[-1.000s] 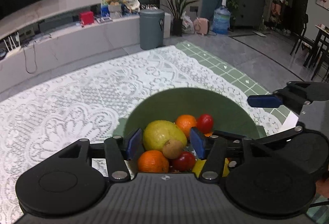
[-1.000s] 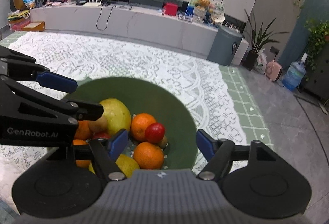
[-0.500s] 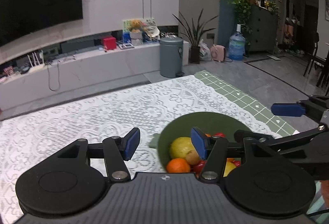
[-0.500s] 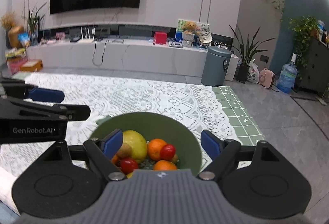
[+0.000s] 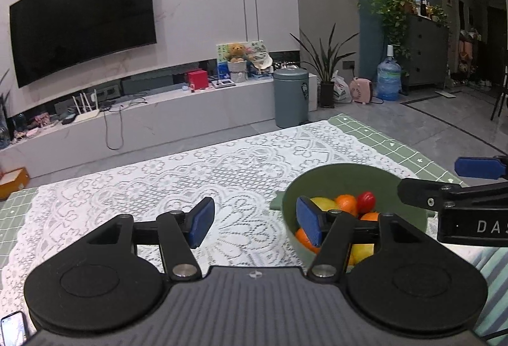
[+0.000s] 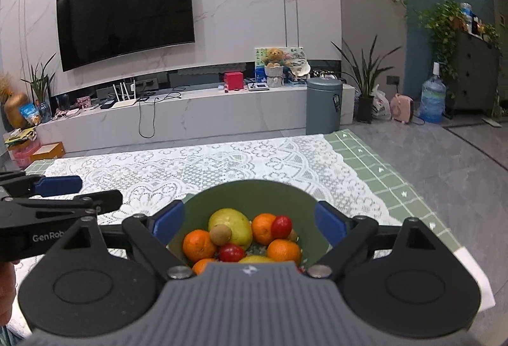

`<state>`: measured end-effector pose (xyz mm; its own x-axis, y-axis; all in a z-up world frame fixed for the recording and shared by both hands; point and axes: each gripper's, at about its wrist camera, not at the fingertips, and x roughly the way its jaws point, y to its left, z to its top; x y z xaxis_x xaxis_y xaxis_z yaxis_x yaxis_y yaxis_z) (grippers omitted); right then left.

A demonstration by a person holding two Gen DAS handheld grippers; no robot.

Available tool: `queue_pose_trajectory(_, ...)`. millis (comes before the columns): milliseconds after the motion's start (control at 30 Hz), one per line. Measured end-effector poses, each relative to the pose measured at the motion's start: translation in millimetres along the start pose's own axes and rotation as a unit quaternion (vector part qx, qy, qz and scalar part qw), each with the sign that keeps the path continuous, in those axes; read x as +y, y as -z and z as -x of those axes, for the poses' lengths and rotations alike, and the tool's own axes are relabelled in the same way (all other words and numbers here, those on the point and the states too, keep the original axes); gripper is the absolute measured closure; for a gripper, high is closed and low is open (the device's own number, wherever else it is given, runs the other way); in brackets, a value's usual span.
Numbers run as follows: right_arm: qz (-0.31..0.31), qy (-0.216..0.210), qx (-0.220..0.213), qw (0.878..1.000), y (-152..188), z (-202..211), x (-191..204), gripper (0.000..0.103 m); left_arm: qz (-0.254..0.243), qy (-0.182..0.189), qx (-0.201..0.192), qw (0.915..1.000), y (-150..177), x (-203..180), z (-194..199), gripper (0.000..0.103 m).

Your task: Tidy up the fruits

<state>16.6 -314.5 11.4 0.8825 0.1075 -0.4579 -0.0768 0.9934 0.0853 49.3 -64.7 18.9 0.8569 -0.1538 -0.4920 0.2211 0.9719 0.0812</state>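
Both our left tongs (image 5: pixel 254 220) and right tongs (image 6: pixel 249 220), just widening, hold nothing above the round green plastic bowl (image 6: pixel 250 196) of piled fruits (image 6: pixel 233 227) on the lace-covered tabletop (image 5: pixel 158 187); a careless dip could topple them.

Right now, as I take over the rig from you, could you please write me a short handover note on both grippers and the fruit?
Left gripper: open, nothing between its pads, over the lace tablecloth just left of the green bowl; its jaws have just been opening.
Right gripper: open and empty, lined up with the bowl; its jaws have just been opening too.
Fruit: all in the bowl, namely oranges, red tomatoes, a kiwi and a large yellow-green fruit.
Done: no fruit shows loose on the cloth.
Left: check for strays outside these views; otherwise nothing obvious.
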Motion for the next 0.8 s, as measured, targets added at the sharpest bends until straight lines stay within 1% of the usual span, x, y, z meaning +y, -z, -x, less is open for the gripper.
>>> queue_pose_trajectory(167, 0.003, 0.0, 0.002, 1.0, 10.5, 2.4, 7.3, 0.017, 0.003, -0.008, 0.002, 1.0, 8.5, 2.2, 4.8, 0.03)
queue_pose_trajectory(233, 0.005, 0.001, 0.002, 1.0, 14.5, 3.0, 10.4, 0.01, 0.004, -0.015, 0.003, 0.9999, 11.9, 3.0, 5.9, 0.029)
queue_pose_trajectory(300, 0.007, -0.001, 0.004, 1.0, 18.3, 3.8, 12.9, 0.009, 0.0, -0.024, 0.004, 0.9997, 16.8, 2.8, 7.6, 0.028)
queue_pose_trajectory(367, 0.011, -0.001, 0.011, 1.0, 21.6, 2.1, 15.4, 0.007, -0.004, -0.029, 0.009, 0.9995, 20.2, 2.4, 7.3, 0.027)
queue_pose_trajectory(433, 0.013, 0.001, 0.018, 1.0, 23.4, -0.3, 16.6, 0.007, 0.0, -0.028, 0.013, 0.9995, 24.7, 3.8, 7.6, 0.027)
queue_pose_trajectory(567, 0.018, 0.007, 0.033, 0.999, 30.2, -3.8, 18.5, 0.007, 0.005, -0.034, 0.026, 0.9991, 33.9, 7.9, 6.7, 0.023)
queue_pose_trajectory(800, 0.014, 0.021, 0.053, 0.998, 39.9, -12.3, 16.8, 0.006, 0.013, -0.031, 0.051, 0.9981, 44.3, 12.7, 3.6, 0.023)
